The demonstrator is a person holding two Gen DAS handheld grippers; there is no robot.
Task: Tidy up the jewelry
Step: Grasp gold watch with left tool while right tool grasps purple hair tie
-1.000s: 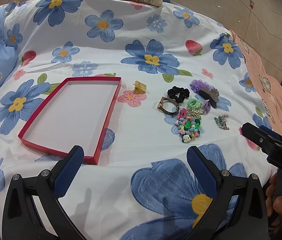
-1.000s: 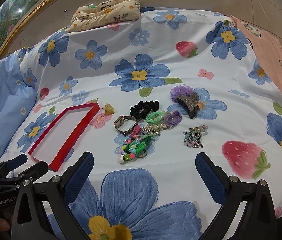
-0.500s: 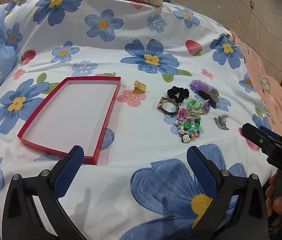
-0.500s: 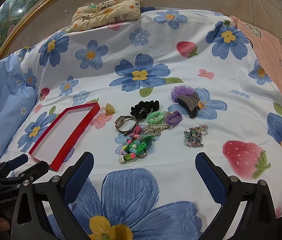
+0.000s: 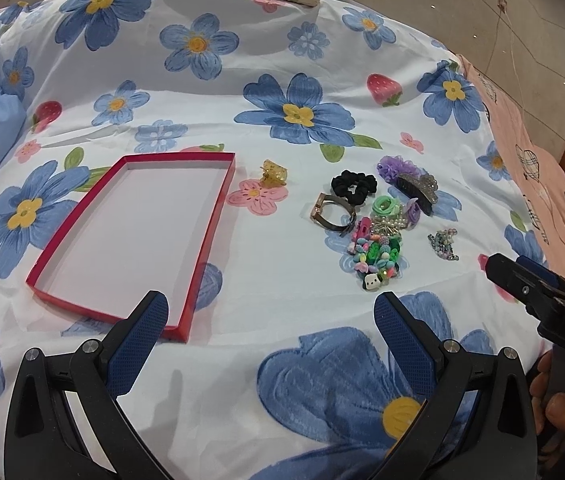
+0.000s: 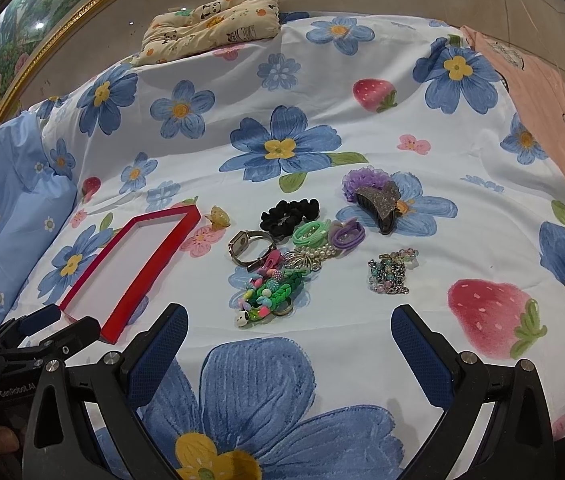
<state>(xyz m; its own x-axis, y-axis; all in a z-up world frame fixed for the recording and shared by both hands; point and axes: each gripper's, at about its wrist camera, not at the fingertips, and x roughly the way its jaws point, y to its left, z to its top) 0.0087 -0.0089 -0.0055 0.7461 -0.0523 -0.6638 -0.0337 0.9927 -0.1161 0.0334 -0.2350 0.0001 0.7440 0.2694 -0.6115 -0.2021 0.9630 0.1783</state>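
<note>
Hovering low over a flower-print bedsheet (image 5: 282,60), the left gripper (image 5: 270,312) is holding its blue-padded fingers spread wide with nothing between them, and the right gripper (image 6: 288,322) is doing likewise. In the left wrist view, a shallow red tray (image 5: 208,236) is lying at 10 o'clock from the left gripper, its near corner just beyond the left fingertip, its white floor bare. Open sheet is running between the tray's right wall and the jewelry heap at 1 o'clock. A small amber claw clip (image 5: 272,173) is sitting alone just off the tray's far right corner. The heap is crowding together: a black scrunchie (image 5: 353,186), a wristwatch (image 5: 332,212), green hair ties (image 5: 386,205), a pearl piece (image 5: 388,226) and a colourful beaded chain (image 5: 376,258) touching or overlapping. A dark glitter hair claw (image 5: 418,190) is resting against a purple scrunchie (image 5: 396,168). A beaded bracelet (image 6: 390,272) is lying apart at the heap's right. A panda-print pillow (image 6: 210,26) is sitting at 12 o'clock on the far edge, with a peach cloth (image 6: 542,80) draping the sheet's edge at 2 o'clock.
</note>
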